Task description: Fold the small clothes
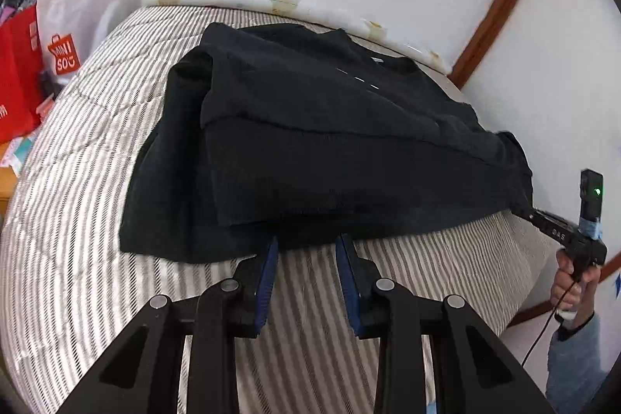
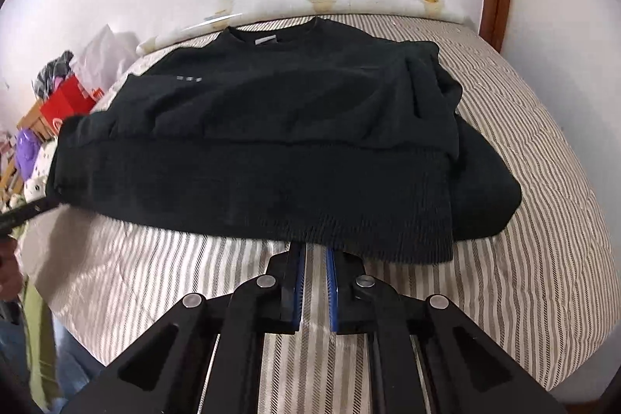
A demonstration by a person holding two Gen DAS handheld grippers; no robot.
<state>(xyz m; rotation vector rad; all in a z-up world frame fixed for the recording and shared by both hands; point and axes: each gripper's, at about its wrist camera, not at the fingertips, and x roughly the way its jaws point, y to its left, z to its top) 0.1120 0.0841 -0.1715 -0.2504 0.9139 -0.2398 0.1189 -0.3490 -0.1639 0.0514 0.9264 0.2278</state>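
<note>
1. Black sweater [image 1: 310, 127] is being shown spread flat on a striped bed cover [image 1: 97, 181], chest side up, with its ribbed hem [image 2: 271, 189] lying nearest both cameras and its collar [image 2: 271, 33] farthest.
2. The left gripper [image 1: 306, 247] is being held with its jaws apart. Their tips are just meeting the hem edge, and nothing is being pinched.
3. The right gripper [image 2: 314, 251] is being held with its jaws drawn together, and the tips are being hidden under the hem. It is judged to be clamped on the hem near one corner.
4. The knit is being judged soft, limp and fairly thick. It is light enough to lift by an edge, but likely to sag and drag between two holds.
5. The hem's two corners are being judged the best places to grip, so the edge is being kept taut while it is carried toward the collar.
6. One sleeve is being seen tucked under on each side.
7. One sweater, two grippers and one bed are being counted.
8. Beyond the bed, one red bag [image 1: 19, 64] and one white bag [image 1: 77, 26] are being counted.
</note>
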